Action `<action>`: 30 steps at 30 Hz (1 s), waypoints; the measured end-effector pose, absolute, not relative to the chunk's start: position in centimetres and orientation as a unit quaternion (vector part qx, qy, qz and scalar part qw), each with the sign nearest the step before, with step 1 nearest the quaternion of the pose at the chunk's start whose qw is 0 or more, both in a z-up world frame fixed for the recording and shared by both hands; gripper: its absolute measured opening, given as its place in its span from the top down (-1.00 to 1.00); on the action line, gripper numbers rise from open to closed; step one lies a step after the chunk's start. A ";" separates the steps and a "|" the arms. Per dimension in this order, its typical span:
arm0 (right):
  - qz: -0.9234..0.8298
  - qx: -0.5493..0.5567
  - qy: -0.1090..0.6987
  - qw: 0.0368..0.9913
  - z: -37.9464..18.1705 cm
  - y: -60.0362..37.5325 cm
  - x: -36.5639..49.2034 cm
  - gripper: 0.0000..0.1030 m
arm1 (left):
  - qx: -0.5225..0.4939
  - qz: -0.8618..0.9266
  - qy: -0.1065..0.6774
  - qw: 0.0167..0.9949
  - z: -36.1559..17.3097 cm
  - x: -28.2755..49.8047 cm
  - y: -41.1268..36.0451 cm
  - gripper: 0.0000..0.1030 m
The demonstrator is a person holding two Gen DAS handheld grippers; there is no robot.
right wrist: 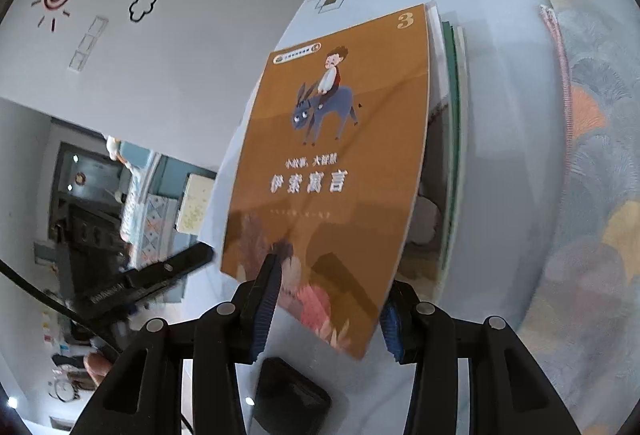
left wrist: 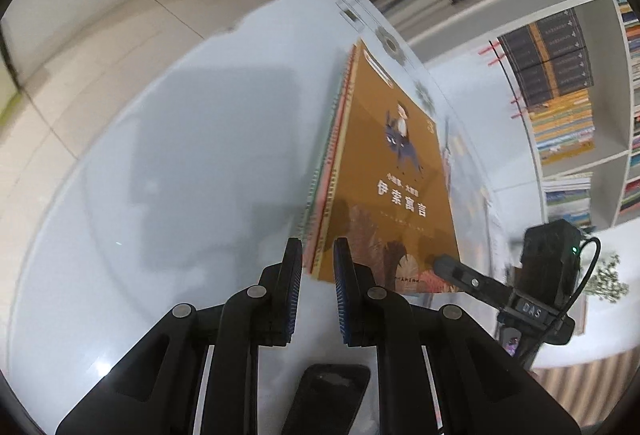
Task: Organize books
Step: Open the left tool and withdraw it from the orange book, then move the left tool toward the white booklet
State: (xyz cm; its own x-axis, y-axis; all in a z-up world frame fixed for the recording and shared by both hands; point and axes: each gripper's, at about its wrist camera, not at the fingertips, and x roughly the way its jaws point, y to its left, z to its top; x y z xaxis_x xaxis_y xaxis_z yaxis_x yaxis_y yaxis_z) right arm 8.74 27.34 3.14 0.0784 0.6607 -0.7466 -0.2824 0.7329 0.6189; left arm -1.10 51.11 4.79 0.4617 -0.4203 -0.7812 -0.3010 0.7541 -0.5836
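White table (left wrist: 180, 155) | one orange book (right wrist: 332, 155); two tools: left tool (left wrist: 318, 291), right tool (right wrist: 328, 311)

So the top book (right wrist: 328, 155) sits on a small stack of books (left wrist: 320, 203) on the bench (left wrist: 180, 155), near its far edge. Bookshelf (left wrist: 568, 95) is off to the right behind the bench, and the right tool (right wrist: 326, 311) straddles the top book's near corner.
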 end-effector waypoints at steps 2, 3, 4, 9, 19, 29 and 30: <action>0.332 0.154 0.597 0.714 3.3 26.4 8.3 0.05 | -0.336 -0.026 0.514 0.789 5.8 -1.7 50.7 0.77; 0.333 0.152 0.599 0.713 3.3 25.6 8.0 0.05 | -0.326 -0.022 0.512 0.794 6.5 -2.0 50.3 0.77; 0.334 0.151 0.599 0.712 3.4 24.7 7.5 0.05 | -0.316 -0.018 0.512 0.798 7.1 -2.1 49.7 0.77; 0.322 0.156 0.591 0.723 4.3 18.0 5.2 -0.02 | -0.275 -0.039 0.507 0.816 10.2 -2.0 43.6 0.72; 0.227 0.230 0.557 0.765 6.7 -4.3 1.3 -0.10 | -0.201 -0.190 0.524 0.805 11.8 3.5 19.7 0.71; 0.134 0.271 0.538 0.787 7.3 -21.4 0.9 -0.11 | -0.154 -0.280 0.558 0.766 9.9 7.2 1.2 0.71; 0.129 0.263 0.538 0.791 7.4 -22.3 1.3 -0.11 | -0.152 -0.274 0.564 0.764 9.5 7.8 0.2 0.71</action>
